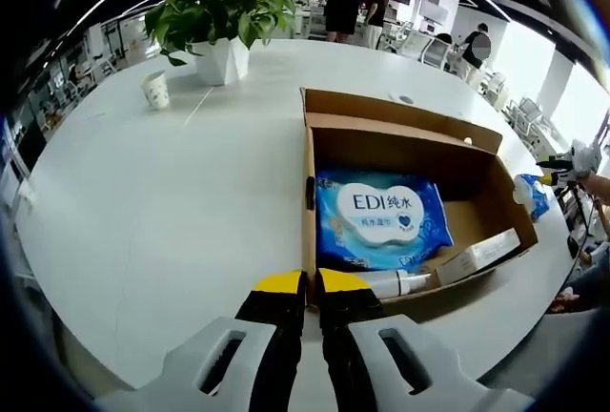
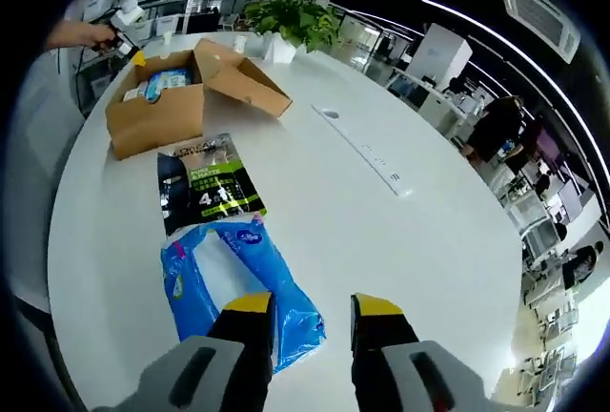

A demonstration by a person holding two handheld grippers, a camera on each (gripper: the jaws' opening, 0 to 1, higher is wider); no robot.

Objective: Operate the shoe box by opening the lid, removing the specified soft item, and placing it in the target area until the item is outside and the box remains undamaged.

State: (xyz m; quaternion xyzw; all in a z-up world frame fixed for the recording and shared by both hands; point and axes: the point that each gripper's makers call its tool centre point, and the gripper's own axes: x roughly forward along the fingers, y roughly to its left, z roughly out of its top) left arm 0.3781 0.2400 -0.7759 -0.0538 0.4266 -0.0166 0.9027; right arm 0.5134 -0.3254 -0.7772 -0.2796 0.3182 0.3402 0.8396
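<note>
Left gripper view: left gripper [image 1: 312, 283], yellow-tipped jaws nearly together and empty, at the near wall of the open brown cardboard shoe box [image 1: 310, 178]. Inside lie a blue soft wipes pack [image 1: 379, 218], a white tube [image 1: 396, 283] and a slim white carton [image 1: 477, 257]. Removal appears under way; the next reach must clear the near wall, with bare white round table [image 1: 162, 202] to the left

Right gripper view: right gripper [image 2: 313, 306], jaws parted and empty, beside a blue plastic pouch [image 2: 229, 283] already outside; a black-and-green packet [image 2: 205, 185] lies between it and the far box, with open tabletop to the right
</note>
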